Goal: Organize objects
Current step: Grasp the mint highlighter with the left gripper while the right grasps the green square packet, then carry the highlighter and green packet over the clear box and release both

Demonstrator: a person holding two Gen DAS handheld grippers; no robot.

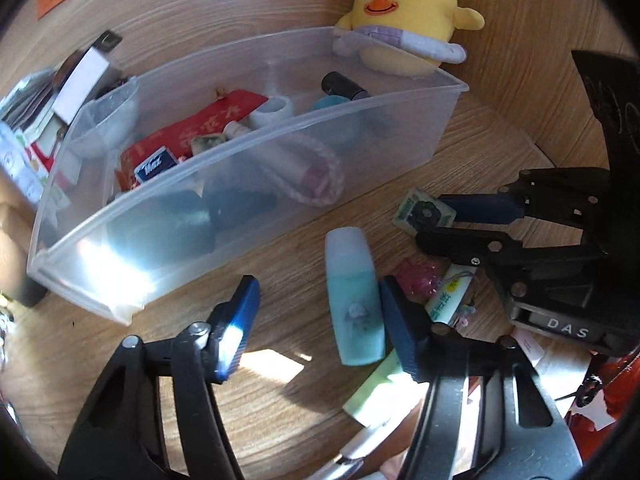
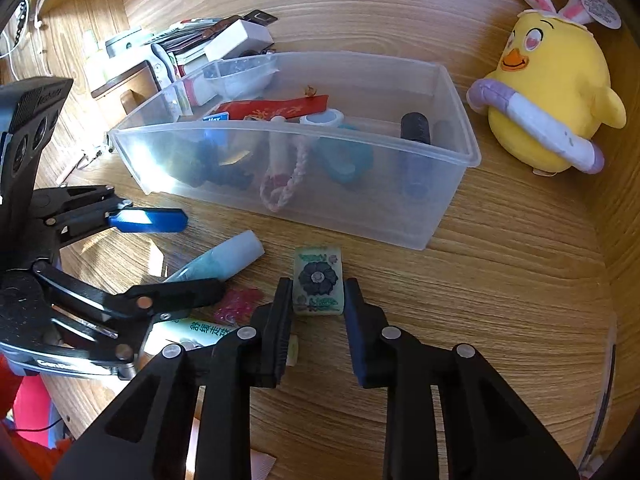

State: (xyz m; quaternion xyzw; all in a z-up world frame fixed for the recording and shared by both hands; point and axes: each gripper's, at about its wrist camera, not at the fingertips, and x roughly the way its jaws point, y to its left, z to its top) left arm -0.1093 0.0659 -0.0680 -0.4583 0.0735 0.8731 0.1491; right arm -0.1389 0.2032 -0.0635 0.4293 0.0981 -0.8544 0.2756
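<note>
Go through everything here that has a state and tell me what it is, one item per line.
Right tool: shut on the flower-printed tile, on the desk.
Left tool: open, straddling the teal bottle.
Teal bottle: lying flat, capped.
Clear plastic bin: lidless, partly filled.
Yellow chick plush: upright.

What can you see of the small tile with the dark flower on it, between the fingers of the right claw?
The small tile is a pale, cream-coloured block, thick with rounded edges. Its top face shows a dark flower with a light centre and green markings above and below. It lies flat on the wooden table, in front of the clear bin and apart from it. The right claw grips its two long sides with its pads.
</note>
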